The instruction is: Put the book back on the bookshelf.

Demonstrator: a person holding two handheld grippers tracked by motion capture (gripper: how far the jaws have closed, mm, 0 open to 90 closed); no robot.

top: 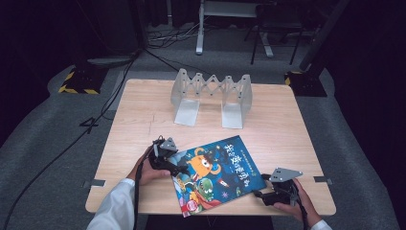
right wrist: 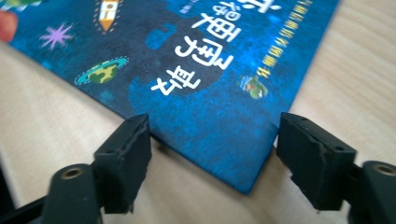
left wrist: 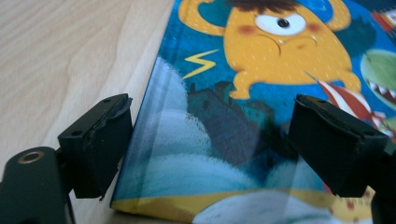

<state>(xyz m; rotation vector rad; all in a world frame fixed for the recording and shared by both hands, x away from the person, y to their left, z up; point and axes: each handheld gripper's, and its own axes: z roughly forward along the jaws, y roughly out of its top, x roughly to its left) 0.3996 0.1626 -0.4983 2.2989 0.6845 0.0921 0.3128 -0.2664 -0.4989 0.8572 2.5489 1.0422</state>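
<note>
1. I see the picture book [top: 218,175] lying flat and askew on the near half of the desk [top: 143,115], cover up, its near corner at the desk's near edge.
2. My left claw [top: 181,168] sits at the book's left edge, jaws apart; in the left gripper view one jaw is beside the edge and the other over the cover, neither pressing.
3. My right claw [top: 258,193] is at the book's near right corner, jaws apart, straddling that corner without gripping it.
4. A grey folding bookstand [top: 211,96] stands at the far side, well apart from the book.
</note>
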